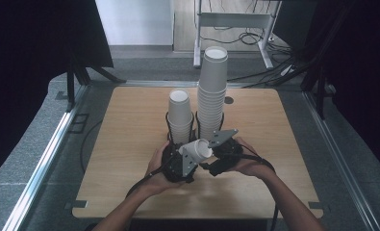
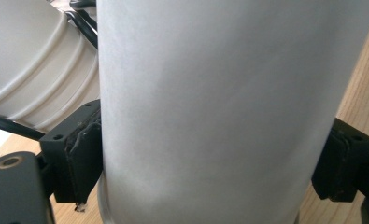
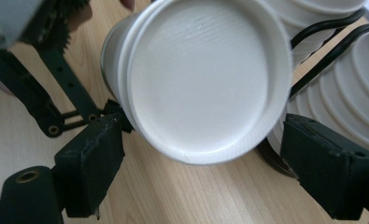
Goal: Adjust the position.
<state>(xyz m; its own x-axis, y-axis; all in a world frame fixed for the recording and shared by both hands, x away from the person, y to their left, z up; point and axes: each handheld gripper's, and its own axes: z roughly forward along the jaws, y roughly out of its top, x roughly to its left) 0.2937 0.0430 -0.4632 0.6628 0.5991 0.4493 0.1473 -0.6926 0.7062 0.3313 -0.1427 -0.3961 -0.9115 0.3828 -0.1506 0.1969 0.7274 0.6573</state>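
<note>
Cup (image 1: 198, 150): white paper, lying tilted on its side above the near table (image 1: 130, 144), in front of two stacks in wire holders. Left gripper (image 1: 182, 163) is clamping its body, pads pressing both sides (image 2: 86, 154). Short stack (image 1: 180, 115) is standing behind, tall stack (image 1: 212, 91) to its right. Right gripper (image 1: 215, 161) is facing the cup's base (image 3: 205, 79), jaws spread, holding nothing. Judgement: squeezing lightly, keeping the cup level and centring the open jaws before closing should be avoiding crushing.
</note>
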